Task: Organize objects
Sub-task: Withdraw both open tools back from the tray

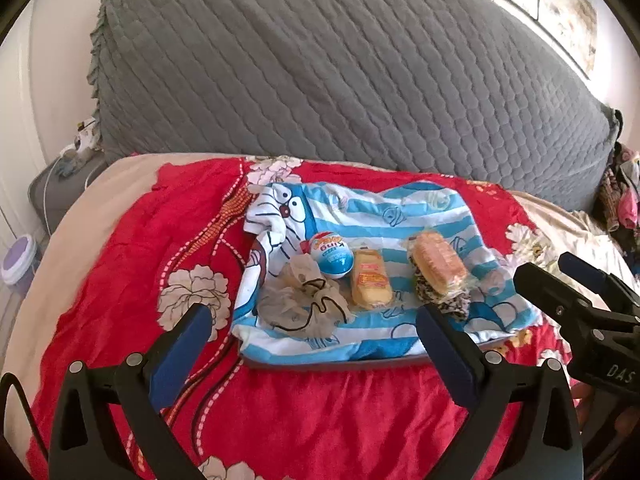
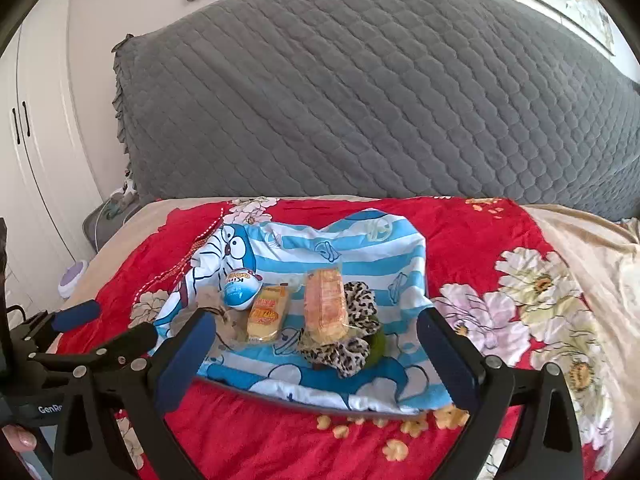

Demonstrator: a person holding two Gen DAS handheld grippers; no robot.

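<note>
On the bed, a red floral bedspread (image 1: 120, 248) carries a flat tray (image 2: 280, 398) draped with a blue-and-white striped cartoon towel (image 1: 360, 216). All the loose things lie on that towel. At its left sits a crumpled beige hair scrunchie (image 1: 300, 300) with a thin dark cord across it. Just behind it, touching or nearly so, stands a blue-and-white egg-shaped candy capsule (image 1: 330, 258). Beside the capsule to the right lies a small yellow wrapped cake (image 1: 370, 284), lengthwise toward the cameras. Further right, a larger wrapped pastry (image 1: 438, 266) rests on top of a leopard-print scrunchie (image 2: 356, 332); in the right wrist view a green thing (image 2: 378, 346) shows under that scrunchie's right edge, too hidden to identify.

The left hand-held gripper (image 1: 314, 326) hangs above the near left part of the tray with its jaws spread wide; nothing is between the blue pads, and they touch none of the items. The right hand-held gripper (image 2: 316, 336) is likewise wide open and empty, framing the cake and pastry from above the tray's near edge. Each one appears at the side of the other's view, close together.

Behind the bed rises a grey quilted headboard cover (image 2: 360, 100). To the left stand white wardrobe doors (image 2: 24, 152), and a lavender-lidded tub (image 1: 18, 260) sits low beside the bed. A fingertip (image 2: 22, 438) shows at the lower left edge of the right wrist view.
</note>
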